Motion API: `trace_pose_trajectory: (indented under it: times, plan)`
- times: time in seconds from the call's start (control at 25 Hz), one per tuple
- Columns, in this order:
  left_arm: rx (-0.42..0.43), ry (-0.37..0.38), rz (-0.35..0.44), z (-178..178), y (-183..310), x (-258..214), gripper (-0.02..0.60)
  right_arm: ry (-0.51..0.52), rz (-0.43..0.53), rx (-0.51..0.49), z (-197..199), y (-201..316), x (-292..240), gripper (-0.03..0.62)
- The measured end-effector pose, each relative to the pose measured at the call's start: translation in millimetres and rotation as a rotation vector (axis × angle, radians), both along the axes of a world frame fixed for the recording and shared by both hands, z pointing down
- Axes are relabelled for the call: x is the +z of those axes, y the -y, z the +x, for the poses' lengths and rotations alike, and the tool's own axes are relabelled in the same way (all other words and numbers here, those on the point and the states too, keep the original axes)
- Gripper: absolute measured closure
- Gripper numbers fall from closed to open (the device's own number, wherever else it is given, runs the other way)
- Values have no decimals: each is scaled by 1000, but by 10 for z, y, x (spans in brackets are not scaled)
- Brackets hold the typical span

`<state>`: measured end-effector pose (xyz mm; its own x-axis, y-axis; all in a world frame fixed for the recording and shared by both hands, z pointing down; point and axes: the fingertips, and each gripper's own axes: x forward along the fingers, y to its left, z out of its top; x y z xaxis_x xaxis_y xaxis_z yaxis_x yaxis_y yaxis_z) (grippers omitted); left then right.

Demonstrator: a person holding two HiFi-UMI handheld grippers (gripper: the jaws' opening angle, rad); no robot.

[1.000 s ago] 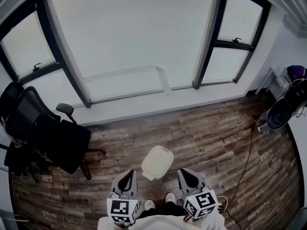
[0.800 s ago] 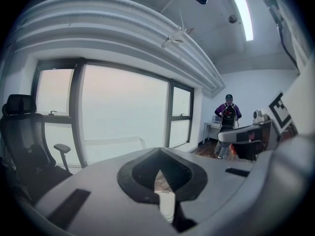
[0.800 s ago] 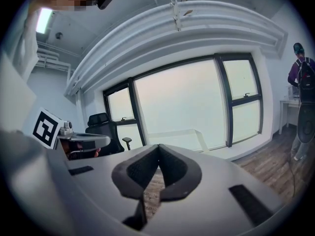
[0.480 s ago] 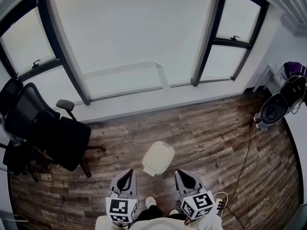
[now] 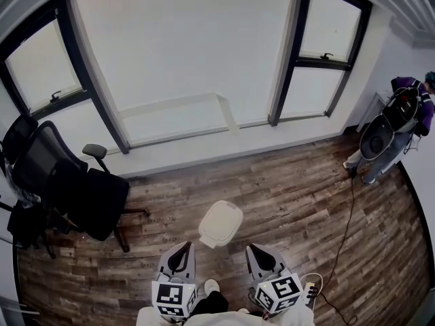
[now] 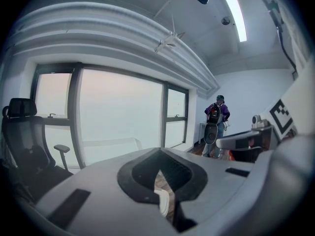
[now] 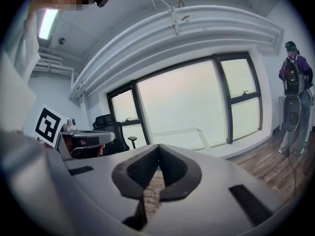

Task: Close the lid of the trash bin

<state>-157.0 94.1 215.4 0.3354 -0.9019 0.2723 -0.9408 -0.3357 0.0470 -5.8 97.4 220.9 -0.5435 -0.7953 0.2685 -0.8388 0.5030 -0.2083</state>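
while i look down at both tongs held low in front of me, the left gripper (image 5: 181, 248) has its jaws pressed together at the tips with nothing between them. the right gripper (image 5: 254, 250) is closed and empty the same way. the trash bin (image 5: 219, 228) stands on the wood floor (image 5: 299, 195) just ahead, between the two and touching neither. its pale lid (image 5: 223, 217) looks down flat. an office chair (image 5: 75, 189) sits well off to the left.

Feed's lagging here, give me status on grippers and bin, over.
Left gripper, right gripper: jaws shut, empty, held low. Trash bin ahead on floor, looks closed. Nothing between.
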Motion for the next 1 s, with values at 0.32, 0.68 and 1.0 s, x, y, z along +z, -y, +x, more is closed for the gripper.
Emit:
trace_pose_trajectory:
  times: [0.32, 0.68, 1.0]
  plan:
    - [-13, 4, 21, 592, -619, -120, 575, 20, 44, -20, 496, -586, -166, 571]
    - [-27, 5, 36, 1006, -1334, -99, 575, 35, 53, -25, 903, -1344, -100, 571]
    - [-48, 2, 44, 1235, -1908, -109, 575, 44, 69, -59, 1057, -1881, -131, 571]
